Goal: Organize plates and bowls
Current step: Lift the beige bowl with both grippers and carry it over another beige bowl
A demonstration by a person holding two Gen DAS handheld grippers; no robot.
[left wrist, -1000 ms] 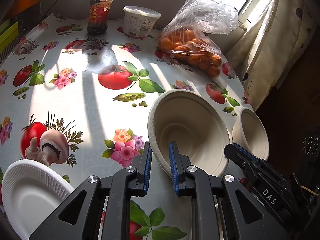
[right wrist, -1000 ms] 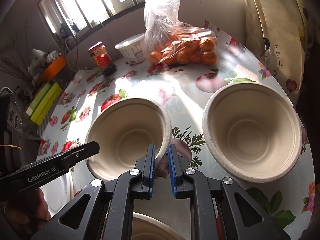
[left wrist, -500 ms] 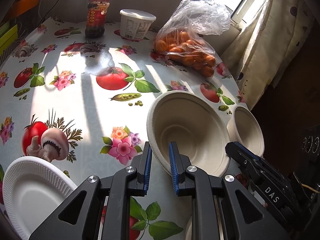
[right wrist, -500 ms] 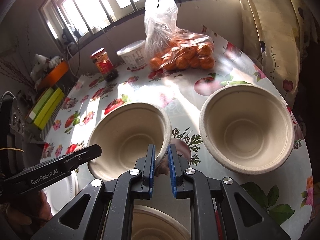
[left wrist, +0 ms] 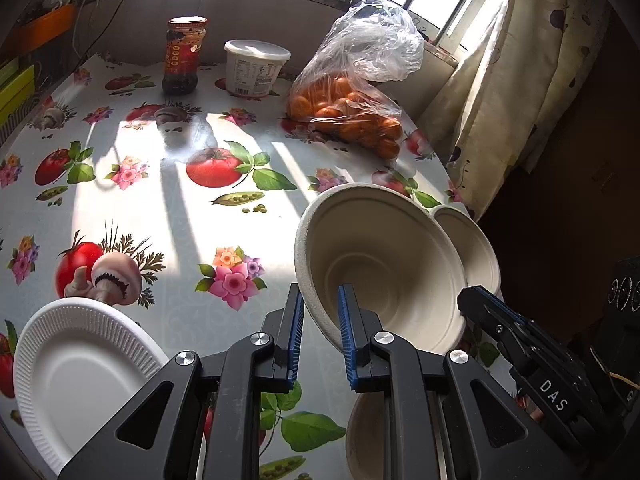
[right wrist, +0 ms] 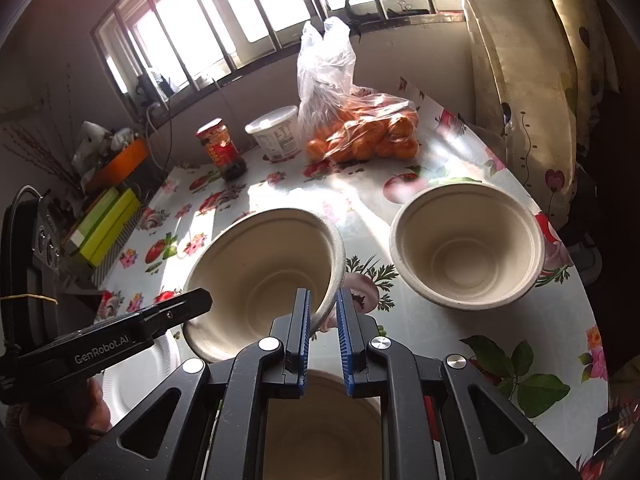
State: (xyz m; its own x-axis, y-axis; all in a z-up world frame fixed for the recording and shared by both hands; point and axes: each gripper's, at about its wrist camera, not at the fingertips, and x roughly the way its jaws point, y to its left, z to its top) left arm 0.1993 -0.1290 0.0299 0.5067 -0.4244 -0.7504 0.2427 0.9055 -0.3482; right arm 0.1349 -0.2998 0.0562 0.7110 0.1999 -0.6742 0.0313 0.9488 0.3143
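Both grippers are shut on the rim of one beige pulp bowl point(left wrist: 384, 264), held tilted above the table. My left gripper point(left wrist: 320, 320) grips its near-left rim. My right gripper point(right wrist: 322, 312) grips the opposite rim of this bowl point(right wrist: 260, 276). A second beige bowl point(right wrist: 468, 248) rests on the table at the right; it also shows in the left wrist view point(left wrist: 472, 248). A third beige bowl point(right wrist: 320, 424) lies under my right gripper and shows low in the left wrist view point(left wrist: 364, 436). A white foam plate point(left wrist: 76, 380) sits at the near left.
A bag of oranges point(left wrist: 352, 112), a white tub point(left wrist: 256, 68) and a sauce jar point(left wrist: 182, 56) stand at the back of the table point(left wrist: 168, 208) with its fruit-print cloth. A curtain point(left wrist: 500, 92) hangs past the right edge. Green boxes point(right wrist: 104, 224) lie off the table's left.
The held bowl has risen from the table with both grippers; the window and the far wall have come into both views. Both grips are unchanged.
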